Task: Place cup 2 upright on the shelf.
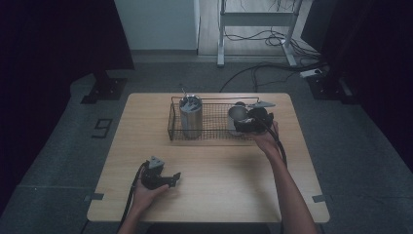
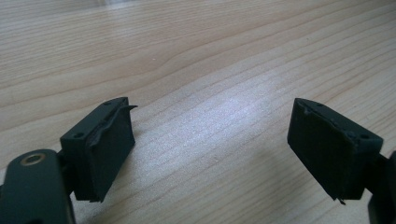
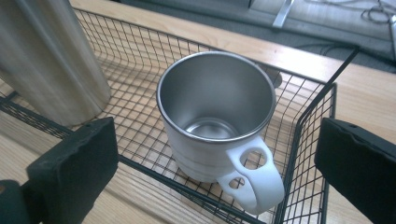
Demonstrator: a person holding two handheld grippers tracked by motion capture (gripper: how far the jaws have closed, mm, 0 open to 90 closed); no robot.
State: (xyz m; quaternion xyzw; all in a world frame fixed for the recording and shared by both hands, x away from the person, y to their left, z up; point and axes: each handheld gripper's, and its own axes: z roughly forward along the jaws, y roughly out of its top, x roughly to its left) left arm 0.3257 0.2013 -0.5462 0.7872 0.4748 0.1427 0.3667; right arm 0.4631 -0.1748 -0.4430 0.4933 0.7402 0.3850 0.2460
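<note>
A white mug point(image 3: 215, 116) with a steel inside stands upright at the right end of a black wire basket point(image 3: 308, 154), its handle turned toward me. My right gripper point(image 3: 217, 144) is open; its jaws stand wide on either side of the mug's near side and do not touch it. In the high view the right gripper point(image 1: 242, 124) hangs over the basket point(image 1: 214, 100) beside the mug point(image 1: 237, 114). My left gripper point(image 1: 175, 176) rests low over the bare table near the front left. In its own view the left gripper point(image 2: 210, 144) is open, with nothing between the jaws.
A tall steel tumbler point(image 1: 191, 117) with a lid stands in the left part of the basket, seen as a brushed metal wall point(image 3: 51, 60) in the right gripper view. The wooden table point(image 1: 219, 165) ends at a grey floor with cables and a desk frame behind.
</note>
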